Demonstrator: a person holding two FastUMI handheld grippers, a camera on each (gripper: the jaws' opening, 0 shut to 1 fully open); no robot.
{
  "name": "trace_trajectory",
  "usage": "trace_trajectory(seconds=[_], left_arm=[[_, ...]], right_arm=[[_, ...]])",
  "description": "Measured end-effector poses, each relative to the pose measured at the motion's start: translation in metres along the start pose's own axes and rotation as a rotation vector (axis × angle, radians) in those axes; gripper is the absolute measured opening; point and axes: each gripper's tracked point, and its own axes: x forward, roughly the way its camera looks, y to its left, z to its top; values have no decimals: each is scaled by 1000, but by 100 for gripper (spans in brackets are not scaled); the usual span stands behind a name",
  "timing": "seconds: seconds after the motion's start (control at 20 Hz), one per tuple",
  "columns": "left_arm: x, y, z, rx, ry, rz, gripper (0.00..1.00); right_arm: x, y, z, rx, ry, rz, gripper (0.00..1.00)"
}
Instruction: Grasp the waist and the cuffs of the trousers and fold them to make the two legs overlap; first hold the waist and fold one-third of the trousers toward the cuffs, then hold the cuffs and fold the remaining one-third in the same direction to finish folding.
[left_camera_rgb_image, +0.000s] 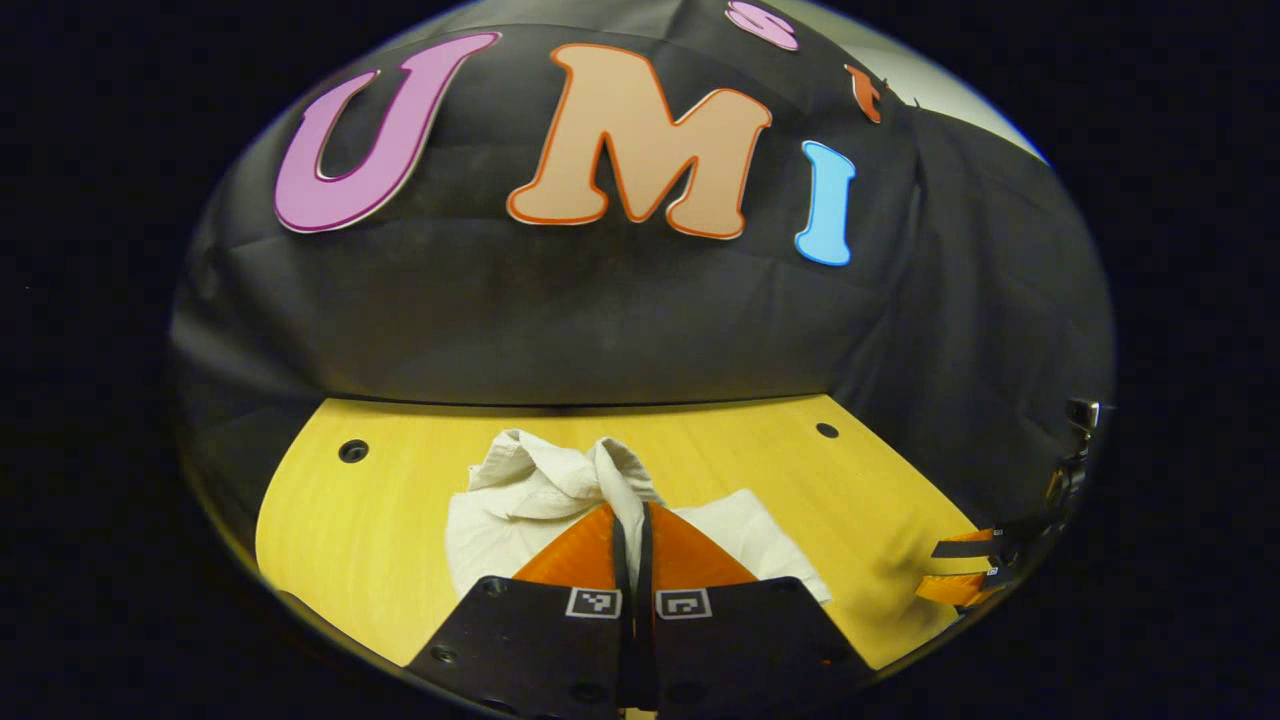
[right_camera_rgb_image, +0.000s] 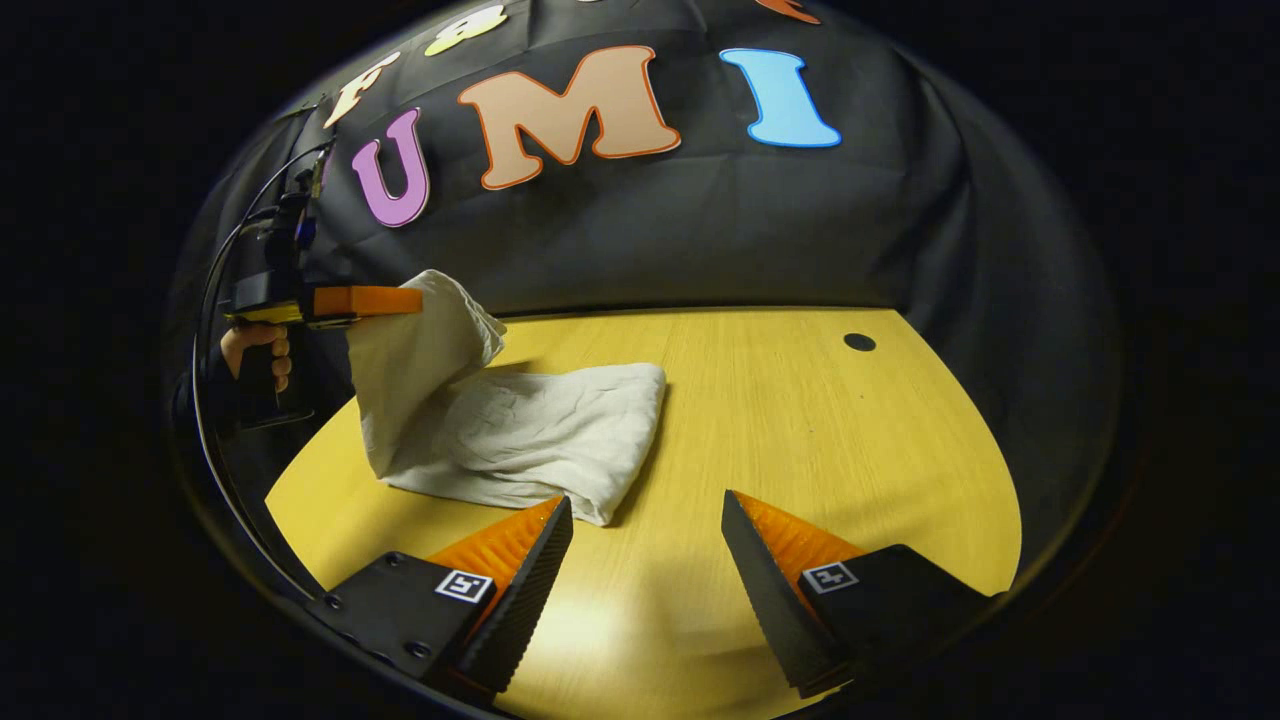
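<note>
In the left gripper view, the left tool (left_camera_rgb_image: 634, 545) covers the near middle of the trousers (left_camera_rgb_image: 520, 500), so the pinched edge cannot be told as waist or cuff. The right tool (left_camera_rgb_image: 965, 570) is cut off by the picture's edge. In the right gripper view, the hand (right_camera_rgb_image: 262, 352) holding the left tool (right_camera_rgb_image: 405, 300) is partly lost in shadow, and the table (right_camera_rgb_image: 800, 430) runs out of sight below.
</note>
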Motion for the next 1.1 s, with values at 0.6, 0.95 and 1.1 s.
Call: trace_trajectory(seconds=[0.6, 0.95, 1.1], left_arm=[[63, -86, -52, 20, 72, -62, 0], [55, -100, -81, 13, 51, -42, 53], [30, -87, -57, 22, -33, 20, 99]], right_arm=[[-28, -53, -13, 43, 1, -46, 96], [-28, -50, -1, 13, -32, -13, 96], [-24, -33, 22, -32, -91, -2, 96]])
